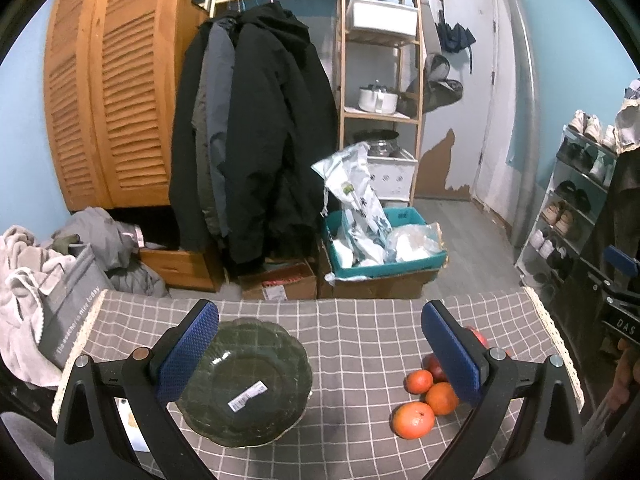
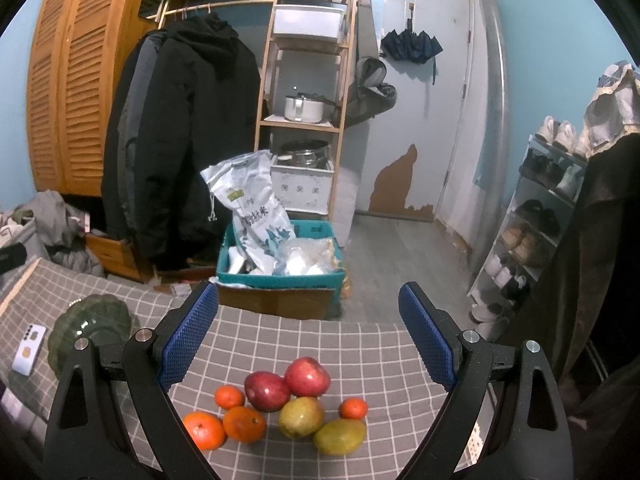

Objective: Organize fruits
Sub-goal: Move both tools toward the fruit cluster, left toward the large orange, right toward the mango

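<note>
A dark green glass plate (image 1: 246,384) with a white label lies on the grey checked tablecloth (image 1: 360,344); it also shows in the right wrist view (image 2: 94,330). Fruit lies in a cluster on the cloth: two red apples (image 2: 307,376), several oranges (image 2: 244,423) and two yellow-green mangoes (image 2: 301,417). In the left wrist view some oranges (image 1: 414,420) show by the right finger. My left gripper (image 1: 318,354) is open and empty, above the plate's right side. My right gripper (image 2: 308,342) is open and empty, above the fruit.
A white phone (image 2: 29,348) lies left of the plate. A grey bag (image 1: 70,304) stands off the table's left edge. Beyond the far edge are cardboard boxes, a teal crate (image 2: 280,276), hanging coats (image 1: 256,132), and a shoe rack (image 2: 536,220) at right.
</note>
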`<state>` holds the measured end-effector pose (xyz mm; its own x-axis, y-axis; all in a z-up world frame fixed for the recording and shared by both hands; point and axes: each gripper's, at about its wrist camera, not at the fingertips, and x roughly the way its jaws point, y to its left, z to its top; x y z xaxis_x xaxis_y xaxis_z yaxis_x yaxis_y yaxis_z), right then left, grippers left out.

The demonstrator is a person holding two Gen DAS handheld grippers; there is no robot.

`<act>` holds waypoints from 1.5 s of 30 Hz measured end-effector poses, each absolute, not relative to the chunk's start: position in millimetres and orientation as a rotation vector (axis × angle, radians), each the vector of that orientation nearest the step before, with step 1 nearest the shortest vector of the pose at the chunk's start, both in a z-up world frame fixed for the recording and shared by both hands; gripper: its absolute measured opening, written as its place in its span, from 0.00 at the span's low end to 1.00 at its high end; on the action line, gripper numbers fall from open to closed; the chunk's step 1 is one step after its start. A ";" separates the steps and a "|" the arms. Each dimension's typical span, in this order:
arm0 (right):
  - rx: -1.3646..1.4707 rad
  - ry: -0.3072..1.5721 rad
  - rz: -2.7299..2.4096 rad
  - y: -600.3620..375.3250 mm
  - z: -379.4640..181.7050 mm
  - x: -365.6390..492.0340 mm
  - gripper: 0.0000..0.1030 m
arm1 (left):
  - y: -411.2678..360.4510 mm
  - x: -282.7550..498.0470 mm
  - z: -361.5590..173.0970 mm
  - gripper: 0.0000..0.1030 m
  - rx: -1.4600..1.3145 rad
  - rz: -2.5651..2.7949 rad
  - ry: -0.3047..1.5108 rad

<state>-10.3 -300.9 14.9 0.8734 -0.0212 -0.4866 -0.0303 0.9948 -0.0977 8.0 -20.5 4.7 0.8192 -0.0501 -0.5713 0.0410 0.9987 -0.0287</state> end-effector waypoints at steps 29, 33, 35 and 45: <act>0.017 0.921 -0.110 -373.7 -100.4 14.1 0.87 | -78.8 35.1 -113.8 0.99 0.047 -0.170 0.879; 0.063 1.007 -0.126 -388.5 -127.6 17.5 0.87 | -85.2 42.5 -134.2 0.99 0.043 -0.177 0.934; 0.078 1.044 -0.127 -393.8 -138.1 17.7 0.87 | -89.1 45.4 -143.6 0.99 0.050 -0.177 0.958; 0.075 1.188 -0.101 -399.2 -185.6 18.9 0.87 | -119.0 51.7 -206.3 0.99 0.097 -0.229 1.130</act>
